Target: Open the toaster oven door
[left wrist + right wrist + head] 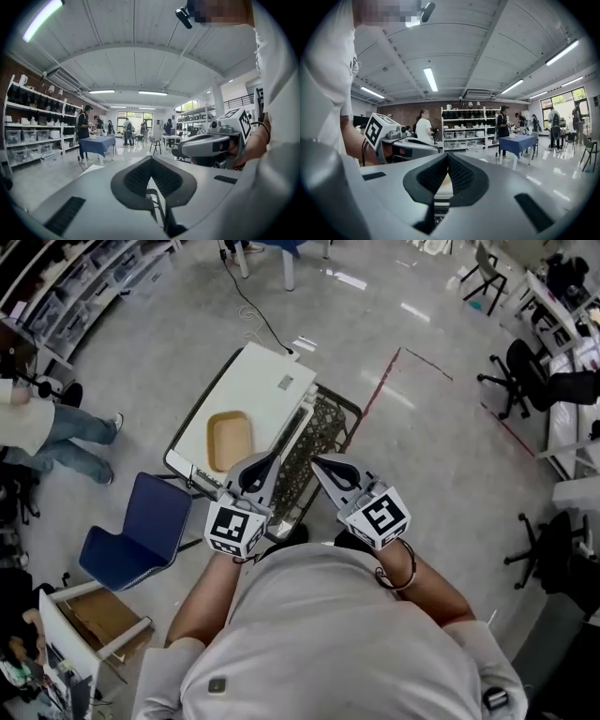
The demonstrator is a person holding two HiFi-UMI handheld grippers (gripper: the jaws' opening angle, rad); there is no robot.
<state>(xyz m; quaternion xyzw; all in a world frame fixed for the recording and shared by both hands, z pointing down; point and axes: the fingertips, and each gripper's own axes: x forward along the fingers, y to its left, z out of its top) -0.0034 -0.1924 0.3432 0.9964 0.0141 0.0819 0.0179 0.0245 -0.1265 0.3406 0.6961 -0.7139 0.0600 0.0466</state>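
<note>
Below my head camera, the cream-white boxy toaster oven point(255, 390) sits beside a black wire-mesh stand point(323, 423), its long axis running from lower left to upper right. The left gripper point(271, 459) and right gripper point(320, 463) hover just short of it, jaws closed, empty, touching nothing.

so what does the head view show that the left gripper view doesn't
Only the head view: a white tabletop carrying a tan tray, a wire basket beside it, and a blue chair. Only the left gripper view: the arched ceiling, its lights and the far windows. Both: the left gripper and right gripper, jaws shut with nothing between them.
</note>
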